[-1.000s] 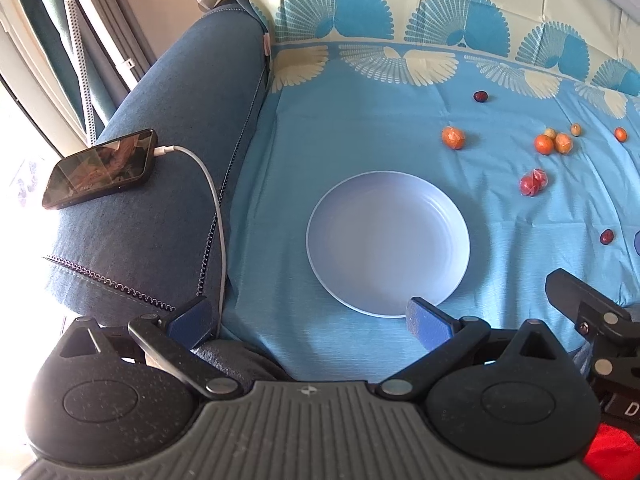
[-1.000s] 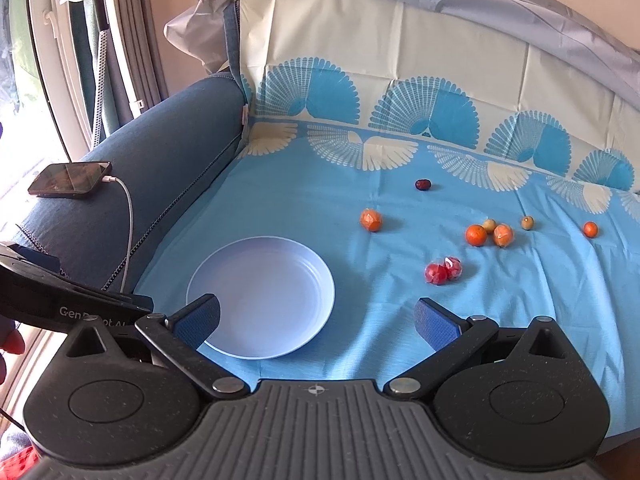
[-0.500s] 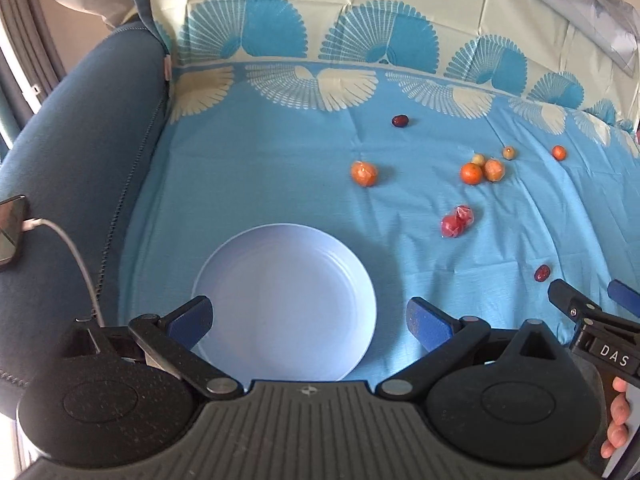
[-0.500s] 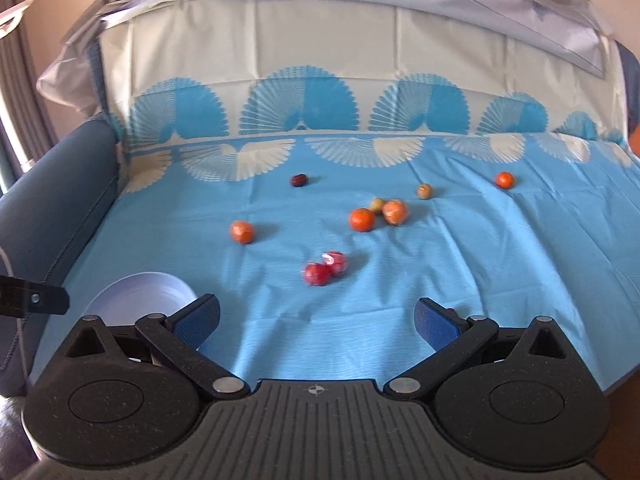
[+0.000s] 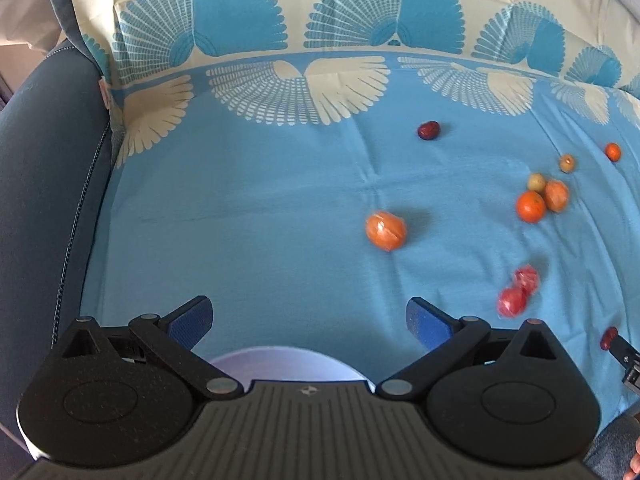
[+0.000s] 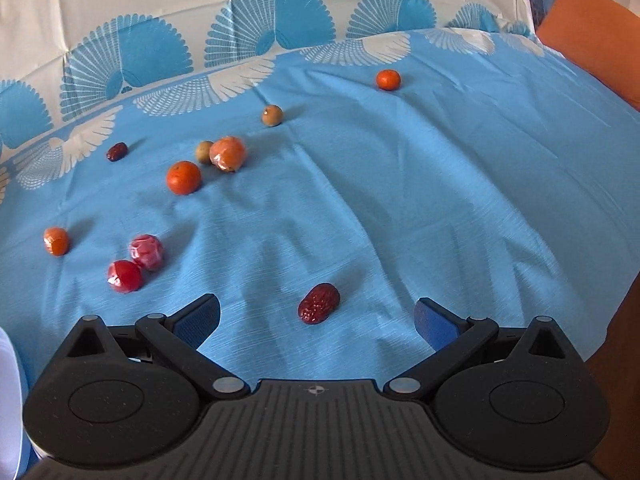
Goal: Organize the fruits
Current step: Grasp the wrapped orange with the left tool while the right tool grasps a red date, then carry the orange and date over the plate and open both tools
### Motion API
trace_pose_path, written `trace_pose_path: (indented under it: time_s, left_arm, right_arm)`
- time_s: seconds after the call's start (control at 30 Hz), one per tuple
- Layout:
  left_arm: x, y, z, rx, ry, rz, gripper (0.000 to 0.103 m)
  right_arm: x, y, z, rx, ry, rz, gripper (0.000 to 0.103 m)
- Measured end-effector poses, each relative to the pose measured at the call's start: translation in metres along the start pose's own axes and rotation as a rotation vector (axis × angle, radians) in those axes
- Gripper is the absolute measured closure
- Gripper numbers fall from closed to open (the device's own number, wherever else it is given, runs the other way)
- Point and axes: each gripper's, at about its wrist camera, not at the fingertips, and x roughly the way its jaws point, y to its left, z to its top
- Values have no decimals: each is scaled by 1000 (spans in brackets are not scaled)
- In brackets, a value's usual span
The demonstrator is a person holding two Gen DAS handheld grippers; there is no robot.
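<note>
Several small fruits lie scattered on a blue cloth. My right gripper is open and empty, with a wrinkled red date lying between its fingers, just ahead. Two wrapped red fruits lie to its left, oranges and small brownish fruits farther back. My left gripper is open and empty above the far rim of a pale blue plate. A wrapped orange lies ahead of it to the right. Another dark date lies far back.
The dark blue sofa arm runs along the left. The patterned cloth rises up the backrest behind. An orange cushion sits at the far right. The cloth's edge drops off at the right.
Both grippers have swung right and moved forward. The plate has slid under my left gripper; the phone has left view. The red date now lies between my right gripper's fingers.
</note>
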Motion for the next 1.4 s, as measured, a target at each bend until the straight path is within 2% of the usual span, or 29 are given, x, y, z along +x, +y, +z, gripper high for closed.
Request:
trace_pose_path:
  time_s: [0.17,0.37,0.5,0.6,0.63,0.7,0.73,0.77,0.8,0.83,0.9,1.03,1.17,1.3,1.4]
  left_arm:
    - [24,12,36,-33,-1,-8,0]
    - [63,-34,52,76,20,-30,0]
    - [91,-69,49,154,35,-43,0]
    - [102,-84,52,176,28,-63,0]
    - [104,-87,53,186,27,-58,3]
    - [110,-93,57,201,41,-40,17]
    - [114,-92,58,197,60,-42,37]
    - [118,-92,57,199,83,-19,52]
    - [121,-90,57,189,98,-17,54]
    - [119,-85,57,164,95,-40,62]
    - [116,-77,56,129,97,-61,62]
    - [105,-63,51,100,69,-78,62]
    - [60,-42,46,53,-9,-97,62]
    - [-4,-21,27,41,-86,-31,62]
    - [-44,0,0,-3,-77,8,62]
  right_arm:
    - [23,1,2,64,9,-34,1]
    - [47,9,-8,81,49,-52,1]
    - [53,18,-15,14,11,-82,0]
    - [53,16,-15,27,-17,-95,1]
    - [52,15,-15,35,-22,-96,2]
    - [46,12,-18,56,-44,-115,17]
    - [44,12,-18,55,-53,-108,22]
    - [43,12,-18,47,-61,-114,36]
    - [42,12,-18,37,-72,-116,53]
    - [40,10,-18,30,-71,-117,58]
    - [37,8,-19,23,-76,-118,80]
    - [31,6,-16,37,-129,-76,81]
    - [12,9,-7,6,-201,-48,81]
    - [-17,13,5,-34,-227,58,81]
    - [-43,19,8,-71,-207,150,81]
